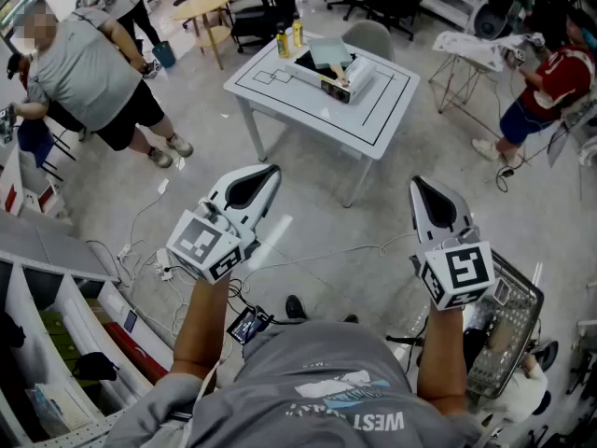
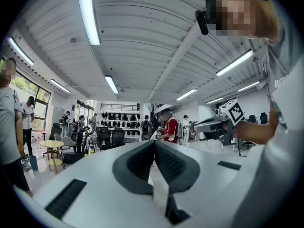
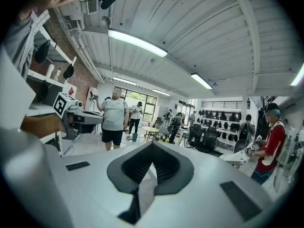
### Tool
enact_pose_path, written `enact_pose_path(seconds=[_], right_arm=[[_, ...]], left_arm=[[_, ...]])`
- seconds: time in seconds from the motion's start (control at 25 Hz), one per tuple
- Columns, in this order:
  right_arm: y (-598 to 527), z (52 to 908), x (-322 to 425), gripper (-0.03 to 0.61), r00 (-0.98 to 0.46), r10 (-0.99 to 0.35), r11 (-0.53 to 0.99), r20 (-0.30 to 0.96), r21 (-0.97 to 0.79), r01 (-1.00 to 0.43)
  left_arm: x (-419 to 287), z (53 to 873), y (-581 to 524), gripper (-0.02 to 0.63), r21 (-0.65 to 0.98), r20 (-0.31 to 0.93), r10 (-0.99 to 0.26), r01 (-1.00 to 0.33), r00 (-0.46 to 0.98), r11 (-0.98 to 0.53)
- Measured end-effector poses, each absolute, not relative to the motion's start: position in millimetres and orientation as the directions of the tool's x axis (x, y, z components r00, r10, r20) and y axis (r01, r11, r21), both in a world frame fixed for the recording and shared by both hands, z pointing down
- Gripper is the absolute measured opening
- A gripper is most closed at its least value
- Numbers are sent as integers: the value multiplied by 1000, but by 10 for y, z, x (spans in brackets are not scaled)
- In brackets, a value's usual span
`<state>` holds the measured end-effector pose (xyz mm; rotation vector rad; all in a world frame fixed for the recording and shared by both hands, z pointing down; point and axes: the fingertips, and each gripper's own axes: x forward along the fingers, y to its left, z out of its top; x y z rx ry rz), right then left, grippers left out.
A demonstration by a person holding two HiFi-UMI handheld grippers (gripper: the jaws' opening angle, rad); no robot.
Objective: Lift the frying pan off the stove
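Far ahead stands a white table (image 1: 382, 124) with black lines on its top. On it sits a small stove unit (image 1: 356, 80), and the grey-blue thing on top of that looks like the frying pan (image 1: 330, 52). Both grippers are held up in the air over the floor, well short of the table. My left gripper (image 1: 271, 170) is shut with nothing in it, its pads meeting at the tip (image 2: 154, 143). My right gripper (image 1: 416, 183) is also shut and empty (image 3: 152, 145). Each gripper view looks level across the room, not at the pan.
Two yellow bottles (image 1: 289, 37) stand at the table's far corner. A person in a grey shirt (image 1: 89, 68) stands at the left, and a person in red (image 1: 555, 82) is at the right. Cables (image 1: 140, 250) lie on the floor, shelves (image 1: 56, 325) sit at lower left, and a wire cart (image 1: 508, 329) is at lower right.
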<state>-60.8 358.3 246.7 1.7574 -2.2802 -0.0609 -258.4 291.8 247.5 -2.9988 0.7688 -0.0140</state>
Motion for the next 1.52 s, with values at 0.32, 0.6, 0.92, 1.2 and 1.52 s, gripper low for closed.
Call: enact_pose_path(seconds=[0.32,0.6,0.92,1.2,1.52], right_arm=[[3333,2511,-812,8,-201,-964,232,173,190,-954],[3152,2513,-826,11,-195,-970,215,142,142,-966],[2572,2618,-521,14,-242,-959,259,145,118,-959],[1914,2673,-68,15,-325,-935,340,142,93,-936],[1402,2721,409,14,-404,-903,418,147,80,-905]], left_arm=[[-2780,2524,2605,-2,-36,-13,-440,-440,898,-897],[-2749,2572,2378,-2,-15,-20,-408,-408,913,-913],[-2559,2679,1974,-2,-9,18,-465,-464,885,-886],[-2142,2693,1544,-2,-16,43,-536,-536,843,-844],[-1626,2731,1225,-2,-15,56,-592,-592,804,-806]])
